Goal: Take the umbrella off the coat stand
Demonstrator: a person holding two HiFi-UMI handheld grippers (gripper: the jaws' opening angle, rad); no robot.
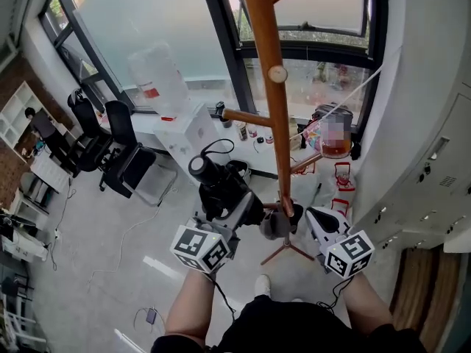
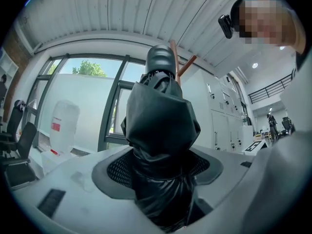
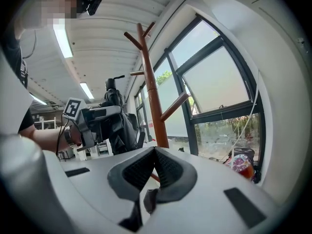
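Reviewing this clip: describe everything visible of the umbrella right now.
The umbrella is a compact folding one, black. Its glossy fabric is bunched and creased around the shaft, and a rounded dark cap shows at the far end. The left tongs are clamped on the folded canopy, holding it roughly along their own axis. In the head view it sits left of the coat stand pole, apparently not touching it.

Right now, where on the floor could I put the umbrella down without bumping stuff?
The grey floor between the black chairs and the left gripper holding the umbrella looks bare, apart from thin cables. Past the coat stand it is crowded: bottles sit by the window, and lockers close off the right.
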